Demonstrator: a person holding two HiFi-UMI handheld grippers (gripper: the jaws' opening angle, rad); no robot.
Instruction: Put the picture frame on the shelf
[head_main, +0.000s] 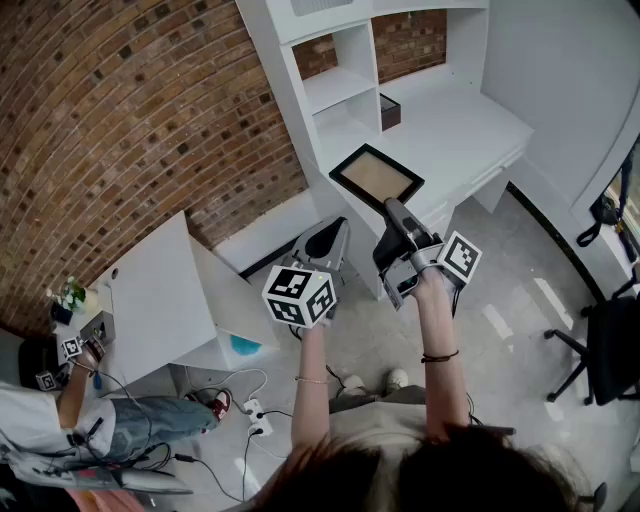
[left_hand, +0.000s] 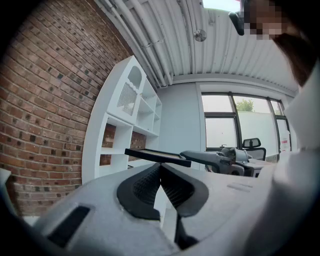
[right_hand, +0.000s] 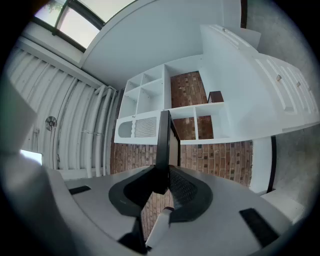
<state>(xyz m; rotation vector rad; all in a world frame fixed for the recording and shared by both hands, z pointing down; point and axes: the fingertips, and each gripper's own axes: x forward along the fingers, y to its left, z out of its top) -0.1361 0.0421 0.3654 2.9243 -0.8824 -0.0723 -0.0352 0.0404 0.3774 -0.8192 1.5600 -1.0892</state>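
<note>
Jaws of right gripper (right_hand: 164, 182) clenched on one edge of flat black-rimmed picture frame with tan panel (head_main: 377, 176), held aloft just short of white wooden shelf unit (head_main: 340, 90). Left gripper (left_hand: 161, 167) pressed closed on nothing. Probably light, stiff, maybe glazed and fragile; prone to pivot in an edge pinch, so best gripped on the rim, never the panel.

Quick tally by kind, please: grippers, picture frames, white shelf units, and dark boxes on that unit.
grippers: 2 (left gripper, right gripper)
picture frame: 1
white shelf unit: 1
dark box: 1
total: 5
</note>
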